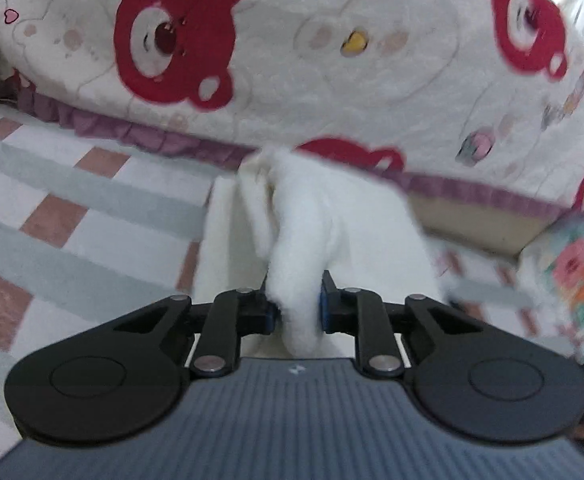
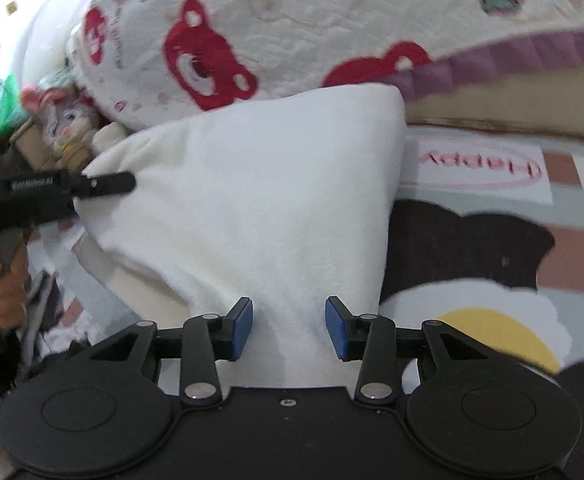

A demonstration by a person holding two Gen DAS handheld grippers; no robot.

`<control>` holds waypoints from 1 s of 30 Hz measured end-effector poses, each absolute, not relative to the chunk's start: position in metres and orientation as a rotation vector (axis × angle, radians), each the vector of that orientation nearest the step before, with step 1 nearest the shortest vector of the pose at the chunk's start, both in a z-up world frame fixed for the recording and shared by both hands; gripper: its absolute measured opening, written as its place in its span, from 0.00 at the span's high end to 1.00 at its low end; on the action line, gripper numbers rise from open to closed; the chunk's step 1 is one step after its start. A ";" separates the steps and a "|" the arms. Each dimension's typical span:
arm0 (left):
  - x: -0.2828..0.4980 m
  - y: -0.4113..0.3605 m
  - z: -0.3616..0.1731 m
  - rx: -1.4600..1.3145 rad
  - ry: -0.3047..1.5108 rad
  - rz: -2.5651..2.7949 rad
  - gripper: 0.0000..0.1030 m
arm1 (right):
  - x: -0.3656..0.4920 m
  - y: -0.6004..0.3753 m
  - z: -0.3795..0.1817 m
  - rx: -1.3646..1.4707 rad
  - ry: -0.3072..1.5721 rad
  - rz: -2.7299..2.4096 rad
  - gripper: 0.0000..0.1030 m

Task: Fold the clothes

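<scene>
One white fleece garment [image 2: 252, 208], lying on the checked bed [image 1: 52, 184] against the bear-print quilt [image 1: 292, 40]. My left gripper [image 1: 297, 304]: jaws clamped on a bunched fold of it. My right gripper [image 2: 288, 330]: jaws apart, garment between the pads, not pressed.

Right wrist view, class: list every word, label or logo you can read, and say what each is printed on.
"Happy", upside down in pink, on the checked bed sheet.
White brand lettering on the left hand-held gripper: too blurred to read.
Small dark script on the bear-print quilt: too blurred to read.
</scene>
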State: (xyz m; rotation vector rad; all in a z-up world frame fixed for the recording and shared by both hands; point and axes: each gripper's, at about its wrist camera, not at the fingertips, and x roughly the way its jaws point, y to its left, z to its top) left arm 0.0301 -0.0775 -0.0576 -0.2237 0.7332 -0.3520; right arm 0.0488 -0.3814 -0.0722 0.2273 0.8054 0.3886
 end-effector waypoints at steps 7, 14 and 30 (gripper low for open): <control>0.054 -0.066 -0.102 -0.277 0.881 -0.276 0.81 | 0.041 -0.350 -0.070 0.054 0.800 0.414 0.52; 0.049 -0.047 -0.092 -0.388 0.894 -0.300 0.81 | 0.033 -0.329 -0.084 -0.092 0.776 0.441 0.50; 0.044 -0.041 -0.088 -0.403 0.931 -0.248 0.77 | 0.023 -0.318 -0.089 -0.274 0.742 0.577 0.37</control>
